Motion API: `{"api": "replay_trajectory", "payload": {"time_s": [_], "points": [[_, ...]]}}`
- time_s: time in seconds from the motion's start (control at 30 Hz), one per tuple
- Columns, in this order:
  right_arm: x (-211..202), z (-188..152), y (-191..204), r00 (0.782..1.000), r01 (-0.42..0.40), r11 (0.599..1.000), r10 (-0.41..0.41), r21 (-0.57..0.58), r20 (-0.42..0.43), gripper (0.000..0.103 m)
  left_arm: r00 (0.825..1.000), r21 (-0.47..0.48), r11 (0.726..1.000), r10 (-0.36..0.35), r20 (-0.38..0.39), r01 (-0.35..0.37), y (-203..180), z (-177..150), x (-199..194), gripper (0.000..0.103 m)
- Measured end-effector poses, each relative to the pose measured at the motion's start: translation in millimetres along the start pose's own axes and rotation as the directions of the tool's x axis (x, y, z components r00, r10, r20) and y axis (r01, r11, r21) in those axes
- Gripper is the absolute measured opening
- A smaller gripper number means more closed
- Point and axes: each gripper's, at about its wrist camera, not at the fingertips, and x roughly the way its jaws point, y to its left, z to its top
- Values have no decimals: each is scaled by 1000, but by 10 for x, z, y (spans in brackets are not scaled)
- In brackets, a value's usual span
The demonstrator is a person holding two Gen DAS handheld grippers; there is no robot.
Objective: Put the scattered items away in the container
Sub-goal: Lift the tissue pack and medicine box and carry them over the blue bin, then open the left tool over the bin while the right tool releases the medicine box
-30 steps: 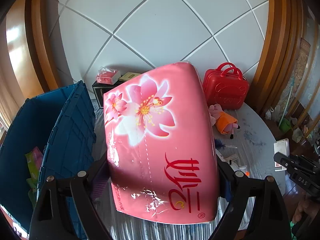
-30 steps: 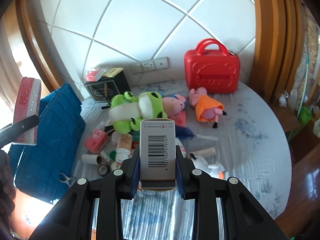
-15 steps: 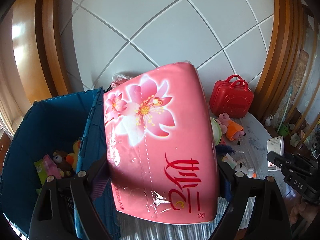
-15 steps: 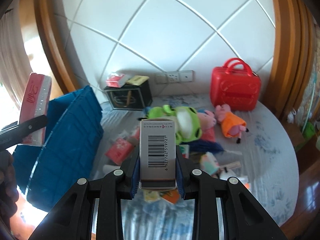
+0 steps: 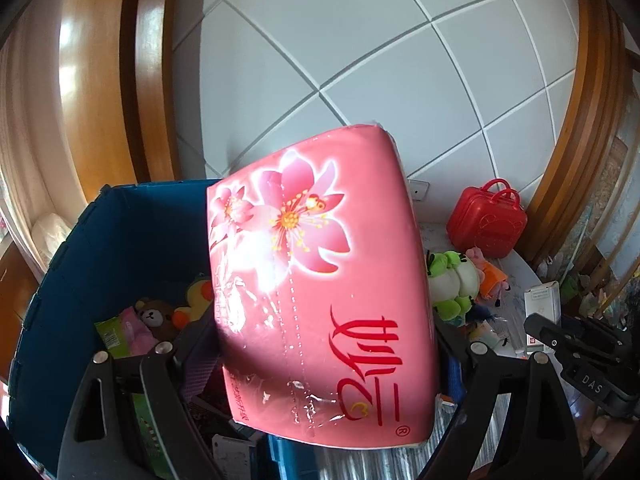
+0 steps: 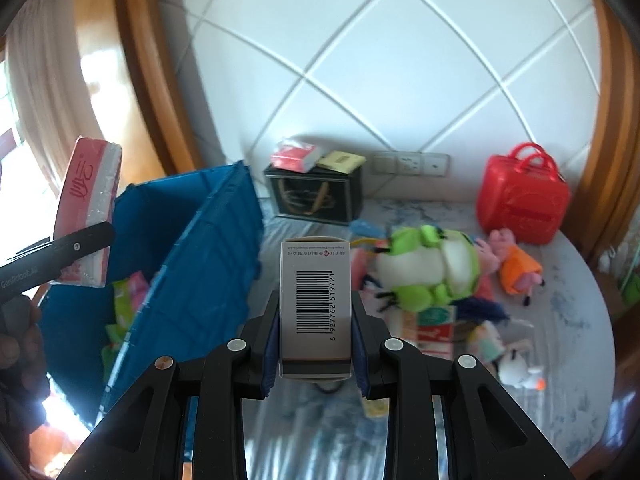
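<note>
- Left wrist view: the blue container (image 5: 120, 240) lies open below and left of my left gripper (image 5: 328, 364); its near rim runs under my fingers, with free room inside above a teddy bear (image 5: 154, 316) and a yellow duck (image 5: 198, 292).
- My left gripper is spread wide, pinching the pink tissue pack (image 5: 316, 280) by its two sides.
- My right gripper (image 6: 316, 344) is pressed narrow on a small barcoded box (image 6: 316, 296), the container's right wall (image 6: 208, 280) just to its left.
- A second ago the pack hung over the table beside the container; now it hangs at the opening, and the frog plush (image 6: 432, 276) and red case (image 6: 522, 200) sit further right.
</note>
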Motion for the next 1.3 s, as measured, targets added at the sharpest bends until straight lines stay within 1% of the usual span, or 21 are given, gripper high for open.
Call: {"api": "replay_trajectory", "payload": {"time_s": [0.17,0.3,0.6,0.83,0.97,1.2,1.3], "points": [[84,78,486,999,-41,998,42,-56,10,29,999,-31,999,36,24,-35,442,8,-130,88],[168,134,835,996,-92,993,93,-75,13,29,997,-51,996,72,33,-71,808,1,-246,88],[389,138,1599,981,-194,970,194,-149,-15,29,988,-104,984,152,35,-147,1484,-105,-455,88],[545,155,2099,964,-264,942,260,-205,-48,29,978,-154,967,207,19,-202,1870,-227,-533,88],[645,149,2334,956,-294,926,286,-236,-68,29,974,-181,958,227,6,-222,2059,-310,-560,88],[744,135,2581,946,-324,911,312,-256,-89,29,968,-199,949,249,-6,-246,2267,-343,-541,88],[778,131,2631,944,-330,909,316,-253,-95,29,970,-211,948,243,-8,-239,2304,-332,-524,89]]}}
